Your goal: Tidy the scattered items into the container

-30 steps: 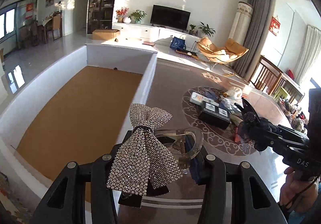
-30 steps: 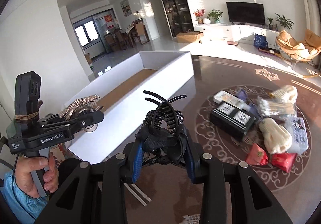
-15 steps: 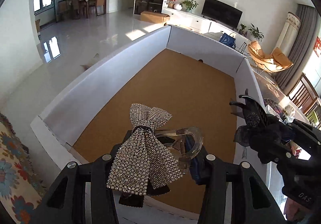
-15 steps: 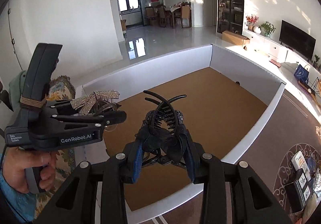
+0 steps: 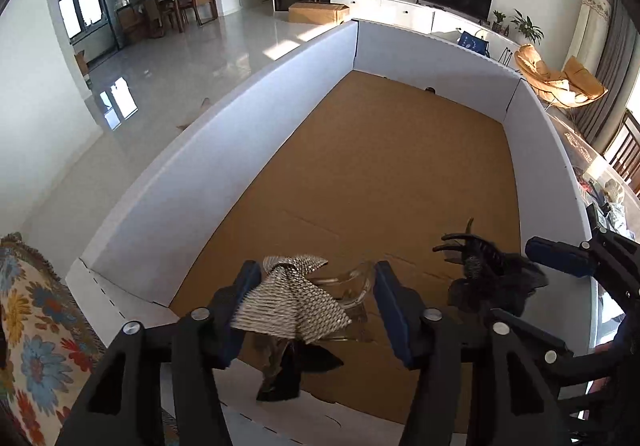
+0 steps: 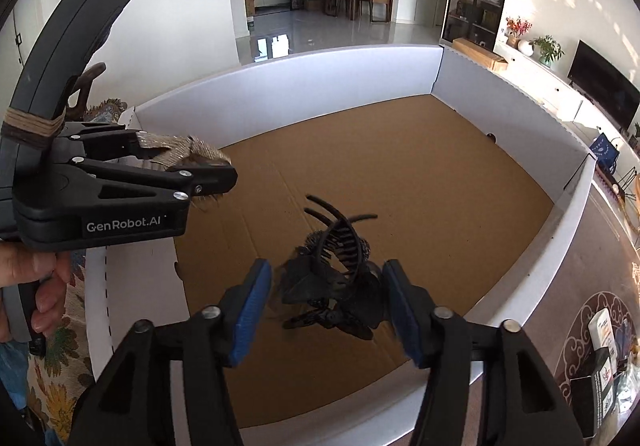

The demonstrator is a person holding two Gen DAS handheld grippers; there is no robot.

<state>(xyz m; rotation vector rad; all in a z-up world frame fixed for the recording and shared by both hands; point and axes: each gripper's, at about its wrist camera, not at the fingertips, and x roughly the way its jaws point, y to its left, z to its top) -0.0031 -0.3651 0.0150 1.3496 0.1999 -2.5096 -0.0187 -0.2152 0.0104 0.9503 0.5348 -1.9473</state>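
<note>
Both grippers hang over the near end of a large white-walled box [image 5: 224,150] with a brown cardboard floor, and everything here is placed against that box. The left gripper [image 5: 312,310] has its jaws spread wide, the blue pads well apart, and a sparkly bow hair clip [image 5: 290,306] sits in the gap between them; it lies close against the left pad, but whether it touches that pad, hangs free or already rests on the box floor cannot be told. A clear plastic clip part [image 5: 356,286] shows just beside the bow, toward the right pad. In the right wrist view the same bow [image 6: 188,150] pokes out above the left gripper's black fingers, over the box's near left corner. The right gripper [image 6: 326,306] is also spread open, and a black claw hair clip [image 6: 336,278] with dark fabric trim lies between its blue pads without clearly touching either; it looks to be at or just above the box floor near the front wall. From the left wrist view that black clip [image 5: 486,278] is inside the box by its right wall, with the right gripper's blue pad [image 5: 560,258] just beyond it. Outside the box, past its right wall, a few small packages [image 6: 600,358] sit on a patterned rug, and a flowered cloth [image 5: 36,326] lies beyond the left near corner.
</note>
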